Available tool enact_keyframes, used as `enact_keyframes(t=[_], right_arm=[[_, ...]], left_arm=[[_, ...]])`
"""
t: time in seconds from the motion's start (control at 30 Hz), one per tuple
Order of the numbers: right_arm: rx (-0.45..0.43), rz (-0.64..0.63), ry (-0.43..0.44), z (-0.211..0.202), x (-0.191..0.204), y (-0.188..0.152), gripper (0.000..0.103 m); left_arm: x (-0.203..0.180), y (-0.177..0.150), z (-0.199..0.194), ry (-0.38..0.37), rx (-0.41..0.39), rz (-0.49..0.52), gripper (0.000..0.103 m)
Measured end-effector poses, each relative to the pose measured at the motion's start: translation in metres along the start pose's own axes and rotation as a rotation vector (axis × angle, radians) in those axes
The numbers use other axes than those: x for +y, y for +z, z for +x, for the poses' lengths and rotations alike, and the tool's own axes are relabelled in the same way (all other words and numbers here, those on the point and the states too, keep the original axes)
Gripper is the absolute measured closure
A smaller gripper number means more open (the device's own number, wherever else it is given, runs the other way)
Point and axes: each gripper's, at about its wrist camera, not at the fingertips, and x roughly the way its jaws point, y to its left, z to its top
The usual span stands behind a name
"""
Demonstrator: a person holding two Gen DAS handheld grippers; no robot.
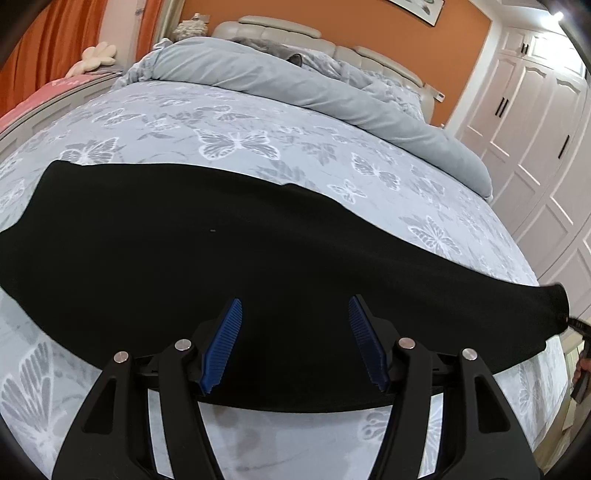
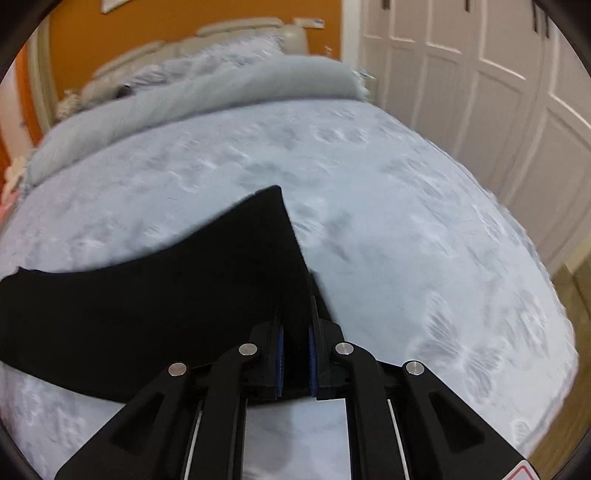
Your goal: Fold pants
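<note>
Black pants (image 1: 184, 251) lie on the bed (image 1: 258, 140). The right hand-held gripper (image 2: 295, 354) pinches their end; the left hand-held gripper (image 1: 295, 347) is released above them.

Both cameras sit low over the bed (image 1: 258, 122), looking forward and down along their grippers' fingers toward the headboard (image 1: 280, 31). The left one hangs close above the black pants (image 1: 184, 240); the right sits at their end (image 2: 147, 295). Both views share the pants, bedspread and wardrobe (image 1: 535, 122).

I see a bed (image 1: 295, 122) covered with a pale grey butterfly-print sheet. Black pants (image 1: 184, 240) lie spread flat across its near part, and a rolled grey duvet (image 1: 295, 81) lies along the headboard end.
</note>
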Motion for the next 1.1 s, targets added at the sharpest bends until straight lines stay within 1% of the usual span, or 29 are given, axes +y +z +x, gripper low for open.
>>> enact_keyframes(t=[0.03, 0.07, 0.1, 0.13, 0.17, 0.2, 0.23, 0.27, 0.3, 0.33, 0.37, 0.4, 0.43, 0.47, 0.53, 0.57, 0.6, 0.63, 0.67, 0.77, 0.87, 0.9, 0.97, 1.03, 1.1], right_arm=[[0.063, 0.016, -0.012, 0.019, -0.007, -0.009, 0.094], [0.131, 0.023, -0.024, 0.040, -0.011, -0.019, 0.090], [0.161, 0.019, -0.032, 0.052, -0.011, -0.027, 0.089], [0.125, 0.013, -0.043, 0.050, -0.009, -0.029, 0.086], [0.085, 0.021, -0.063, 0.041, -0.004, -0.026, 0.074], [0.070, 0.039, -0.076, 0.033, -0.002, -0.024, 0.068], [0.032, 0.057, -0.103, 0.020, 0.003, -0.019, 0.065], [-0.003, 0.054, -0.120, 0.010, 0.009, -0.016, 0.065], [-0.062, 0.037, -0.124, -0.008, 0.026, -0.012, 0.064], [-0.107, 0.017, -0.086, -0.024, 0.045, -0.008, 0.062], [-0.121, -0.003, -0.029, -0.033, 0.061, -0.006, 0.062], [-0.113, -0.051, 0.103, -0.041, 0.100, 0.001, 0.062], [-0.093, -0.096, 0.191, -0.043, 0.131, 0.005, 0.062], [-0.072, -0.137, 0.251, -0.044, 0.158, 0.006, 0.062], [-0.010, -0.254, 0.391, -0.036, 0.240, 0.010, 0.062], [0.019, -0.312, 0.462, -0.029, 0.289, 0.011, 0.063], [0.037, -0.343, 0.502, -0.023, 0.322, 0.012, 0.063], [0.054, -0.372, 0.532, -0.019, 0.354, 0.010, 0.063], [0.073, -0.413, 0.556, -0.010, 0.396, 0.012, 0.065], [0.091, -0.457, 0.574, 0.009, 0.475, 0.020, 0.066], [0.125, -0.481, 0.579, 0.029, 0.525, 0.027, 0.066], [0.127, -0.495, 0.564, 0.029, 0.535, 0.026, 0.066], [0.135, -0.519, 0.518, 0.044, 0.556, 0.029, 0.066], [0.173, -0.533, 0.501, 0.058, 0.569, 0.026, 0.066], [0.202, -0.551, 0.491, 0.071, 0.579, 0.022, 0.066]], left_arm=[[0.001, 0.000, 0.000, 0.001, 0.005, -0.003, 0.040], [0.001, -0.001, 0.001, 0.004, 0.014, -0.006, 0.036], [0.002, -0.001, 0.002, 0.004, 0.019, -0.007, 0.033], [0.001, -0.003, 0.004, 0.013, 0.029, -0.006, 0.033], [0.001, -0.003, 0.005, 0.020, 0.038, -0.003, 0.033], [0.001, -0.005, 0.007, 0.035, 0.051, 0.003, 0.033], [0.002, -0.005, 0.008, 0.057, 0.059, 0.006, 0.033], [0.003, -0.006, 0.009, 0.081, 0.069, 0.005, 0.033], [0.006, -0.006, 0.011, 0.096, 0.081, -0.004, 0.033], [0.010, -0.007, 0.012, 0.104, 0.098, -0.020, 0.033], [0.015, -0.007, 0.013, 0.106, 0.117, -0.046, 0.033], [0.021, -0.006, 0.013, 0.108, 0.132, -0.071, 0.033], [0.029, -0.006, 0.013, 0.124, 0.144, -0.102, 0.033], [0.035, -0.006, 0.011, 0.141, 0.143, -0.123, 0.033], [0.046, -0.005, 0.003, 0.197, 0.126, -0.153, 0.033], [0.052, -0.004, -0.003, 0.236, 0.110, -0.159, 0.033], [0.057, -0.003, -0.007, 0.263, 0.100, -0.165, 0.033], [0.068, -0.001, -0.015, 0.309, 0.077, -0.189, 0.033], [0.076, 0.001, -0.020, 0.328, 0.067, -0.212, 0.033], [0.117, 0.010, -0.040, 0.349, 0.020, -0.335, 0.032], [0.163, 0.017, -0.055, 0.381, -0.004, -0.461, 0.032], [0.182, 0.016, -0.057, 0.393, 0.004, -0.516, 0.032], [0.204, 0.014, -0.053, 0.385, 0.029, -0.588, 0.032], [0.218, 0.010, -0.047, 0.369, 0.069, -0.636, 0.032], [0.227, 0.007, -0.041, 0.358, 0.108, -0.653, 0.033]])
